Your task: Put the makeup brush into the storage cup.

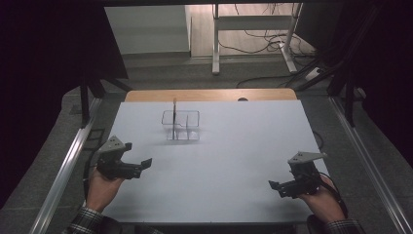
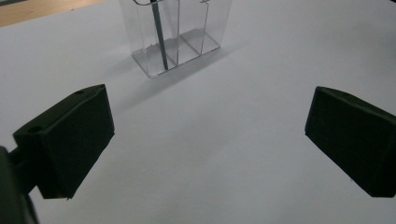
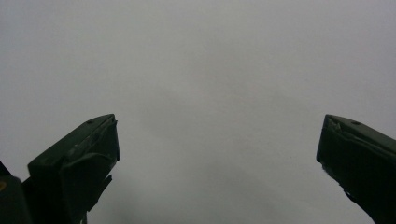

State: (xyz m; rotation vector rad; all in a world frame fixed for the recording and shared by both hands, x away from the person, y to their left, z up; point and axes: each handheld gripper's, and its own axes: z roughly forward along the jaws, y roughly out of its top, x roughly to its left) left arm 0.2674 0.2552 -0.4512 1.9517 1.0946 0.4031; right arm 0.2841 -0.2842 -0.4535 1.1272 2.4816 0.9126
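A clear plastic holder (image 1: pixel 181 125) with several compartments stands on the white table sheet (image 1: pixel 229 161), toward the back and left of centre. A thin dark pen (image 1: pixel 174 111) stands upright in its left compartment. In the left gripper view the holder (image 2: pixel 180 32) and pen (image 2: pixel 159 37) lie ahead of the jaws. My left gripper (image 1: pixel 146 165) rests at the table's left side, open, with nothing between its jaws (image 2: pixel 205 140). My right gripper (image 1: pixel 273 188) sits at the front right, open and empty (image 3: pixel 217 158), facing bare sheet.
A wooden table edge (image 1: pixel 209 94) shows behind the sheet. Metal rails (image 1: pixel 68 165) run along both sides. A desk frame (image 1: pixel 253 34) and cables (image 1: pixel 272 46) stand on the floor beyond. Dark curtains hang at left and right.
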